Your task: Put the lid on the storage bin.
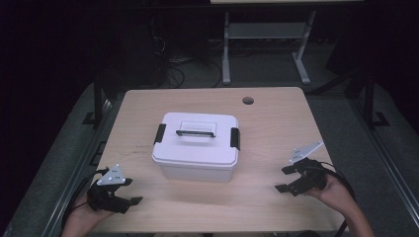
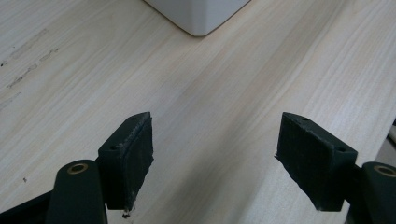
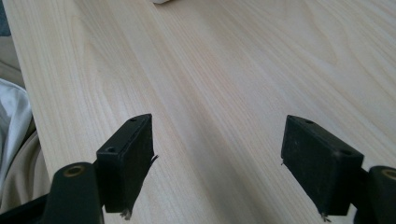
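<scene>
A white plastic box [image 1: 196, 145] with a shut lid stands in the middle of the wooden table [image 1: 281, 128]. Its lid carries a flat handle [image 1: 195, 132] and a black latch at each end [image 1: 159, 133]. My left gripper [image 1: 131, 191] rests low at the table's near left corner, open, with nothing between its fingers. My right gripper [image 1: 283, 178] hovers at the near right, open and empty as well. Both point toward the box from a distance. The left gripper [image 2: 215, 135] sees a box corner [image 2: 201, 14] ahead. Bare wood lies before the right gripper [image 3: 217, 140].
A round cable hole [image 1: 248, 100] sits near the table's far edge. Beyond the table stands a grey desk frame [image 1: 262, 39] with cables on the dark floor. Light cloth [image 3: 11, 121] shows past the table's near edge in the right gripper view.
</scene>
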The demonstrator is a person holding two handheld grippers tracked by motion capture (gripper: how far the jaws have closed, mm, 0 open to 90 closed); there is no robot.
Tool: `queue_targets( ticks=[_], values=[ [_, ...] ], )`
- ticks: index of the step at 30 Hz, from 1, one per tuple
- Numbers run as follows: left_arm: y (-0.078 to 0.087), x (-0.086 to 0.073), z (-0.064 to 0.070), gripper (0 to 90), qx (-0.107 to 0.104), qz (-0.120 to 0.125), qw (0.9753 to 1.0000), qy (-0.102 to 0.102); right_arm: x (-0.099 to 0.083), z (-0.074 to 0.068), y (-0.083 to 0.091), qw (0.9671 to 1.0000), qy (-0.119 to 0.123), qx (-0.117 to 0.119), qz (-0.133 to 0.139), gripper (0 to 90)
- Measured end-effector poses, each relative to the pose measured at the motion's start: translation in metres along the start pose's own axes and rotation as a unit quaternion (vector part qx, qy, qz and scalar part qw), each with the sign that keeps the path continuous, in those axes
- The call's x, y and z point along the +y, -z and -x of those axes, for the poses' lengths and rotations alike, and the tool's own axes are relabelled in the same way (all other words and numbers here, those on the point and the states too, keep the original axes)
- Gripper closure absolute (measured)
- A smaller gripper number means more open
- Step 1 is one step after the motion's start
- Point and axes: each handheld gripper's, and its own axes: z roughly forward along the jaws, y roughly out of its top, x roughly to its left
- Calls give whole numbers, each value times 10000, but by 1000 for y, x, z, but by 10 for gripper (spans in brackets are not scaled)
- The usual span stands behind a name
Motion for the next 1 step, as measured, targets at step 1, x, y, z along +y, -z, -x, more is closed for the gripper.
queue_targets(
  ticks=[1],
  values=[
    [0,0,0,269,2,6,10000,-3,1,-1,0,10000,34,3,1,247]
  ],
)
